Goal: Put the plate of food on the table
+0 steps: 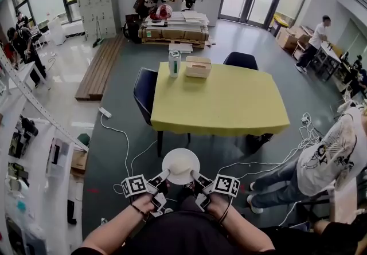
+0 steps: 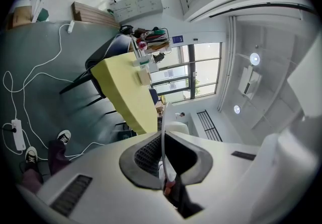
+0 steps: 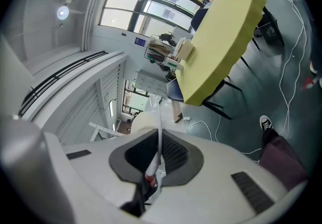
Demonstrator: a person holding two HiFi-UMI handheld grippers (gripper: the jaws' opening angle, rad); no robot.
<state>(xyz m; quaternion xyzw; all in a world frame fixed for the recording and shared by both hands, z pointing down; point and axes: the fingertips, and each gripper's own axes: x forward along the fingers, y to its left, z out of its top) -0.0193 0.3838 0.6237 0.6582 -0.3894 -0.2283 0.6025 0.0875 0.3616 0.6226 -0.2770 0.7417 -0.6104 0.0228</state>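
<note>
- Head view, item carried: white plate (image 1: 180,166) bearing a pale mound of food, kind not discernible; held level in the air over the grey floor, just in front of the person's body and well short of the near edge of the yellow table (image 1: 221,105)
- Left gripper (image 1: 163,177): jaws closed on the plate's left rim; the left gripper view shows the thin rim edge-on, pinched between the ridged pads
- Right gripper (image 1: 198,178): jaws almost together, clamped on the plate's right rim; the same pinch shows in the right gripper view
- Table contents: tissue box (image 1: 198,67) and a bottle-like container (image 1: 174,63), both at the far edge; near half bare
- Floor between person and table: white cables (image 1: 123,145) and a power strip (image 1: 104,112)
- Step in hand, as judged: carrying the plate to the table; setting down not yet begun
- Handling notes:
  - hold both grippers at equal height so the plate rides flat and the food does not slide
  - hold the spacing between them constant; pulling apart could slip the rim off the pads
  - mind the cables underfoot
  - bring the plate over the bare near half, lower until the base rests fully inside the edge, then open both sets of jaws together and draw them out sideways
</note>
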